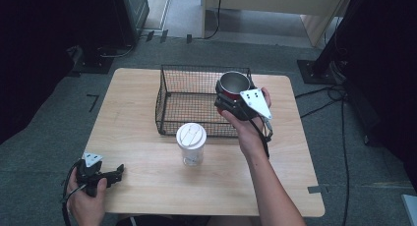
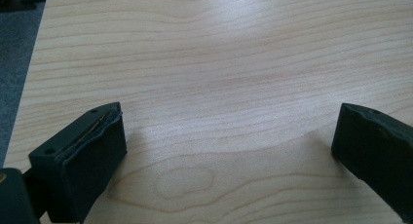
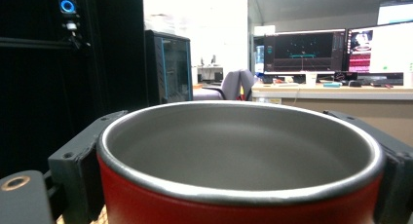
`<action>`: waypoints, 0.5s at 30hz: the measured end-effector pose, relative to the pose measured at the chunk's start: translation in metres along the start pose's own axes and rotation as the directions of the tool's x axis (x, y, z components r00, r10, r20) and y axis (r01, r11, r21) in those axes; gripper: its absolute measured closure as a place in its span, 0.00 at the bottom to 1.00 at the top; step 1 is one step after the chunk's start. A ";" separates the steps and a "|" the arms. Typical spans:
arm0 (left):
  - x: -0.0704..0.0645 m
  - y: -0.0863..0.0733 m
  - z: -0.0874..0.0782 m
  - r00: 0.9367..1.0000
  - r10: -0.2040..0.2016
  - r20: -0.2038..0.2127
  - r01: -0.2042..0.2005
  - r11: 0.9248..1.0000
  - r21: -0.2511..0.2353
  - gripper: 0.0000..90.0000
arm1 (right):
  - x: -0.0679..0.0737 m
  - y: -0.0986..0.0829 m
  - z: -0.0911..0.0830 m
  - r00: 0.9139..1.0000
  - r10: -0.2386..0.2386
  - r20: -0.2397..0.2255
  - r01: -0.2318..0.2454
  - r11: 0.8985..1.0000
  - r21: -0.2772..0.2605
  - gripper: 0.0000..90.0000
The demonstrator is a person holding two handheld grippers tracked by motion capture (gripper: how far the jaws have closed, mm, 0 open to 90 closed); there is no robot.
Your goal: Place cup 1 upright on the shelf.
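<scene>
A: How far along were you at that moment?

B: You had the red steel cup [image 1: 233, 84] clamped upright in your right claw [image 1: 231, 96], jaws pressed against its two sides, and you held it over the near right corner of the wire basket [image 1: 169, 96]. I'd judge the pick was done and the placing was left: the cup was not yet down inside the mesh.

A: And the other hand?

B: Your left claw [image 1: 114, 173] lay low at the desk [image 1: 147, 162] corner, jaws spread wide with nothing but bare wood grain between them. The lidded tumbler [image 1: 191, 144] stood well ahead and to the right of it, untouched, just in front of the basket.

A: What were the things like?

B: The cup was round, red outside with a dull brushed-metal lining and a rolled rim [image 3: 238, 192]. The basket was black, open-topped grid wire. The tumbler was clear plastic under a white lid.
</scene>
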State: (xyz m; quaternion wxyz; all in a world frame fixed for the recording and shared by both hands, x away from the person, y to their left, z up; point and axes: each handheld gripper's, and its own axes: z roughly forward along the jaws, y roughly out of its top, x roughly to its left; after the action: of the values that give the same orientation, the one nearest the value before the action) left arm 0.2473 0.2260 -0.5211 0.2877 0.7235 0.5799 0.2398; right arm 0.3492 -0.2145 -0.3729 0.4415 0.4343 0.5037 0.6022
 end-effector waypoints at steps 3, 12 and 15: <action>0.000 0.000 0.000 1.000 0.001 0.000 -0.001 1.000 0.002 0.00 | -0.002 -0.003 0.008 1.000 0.001 0.014 -0.001 1.000 0.008 0.07; 0.000 0.000 0.000 1.000 0.000 0.000 0.000 1.000 0.001 0.00 | -0.003 -0.014 0.029 0.999 -0.006 0.034 0.005 1.000 0.025 0.07; 0.000 0.000 0.000 1.000 0.001 0.002 -0.001 1.000 0.000 0.00 | -0.004 -0.018 0.036 0.999 -0.007 0.046 0.006 0.999 0.037 0.07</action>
State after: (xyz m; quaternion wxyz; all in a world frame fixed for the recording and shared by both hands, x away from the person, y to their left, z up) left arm 0.2473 0.2259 -0.5210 0.2879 0.7240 0.5795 0.2392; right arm 0.3871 -0.2088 -0.3871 0.4468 0.4545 0.5059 0.5812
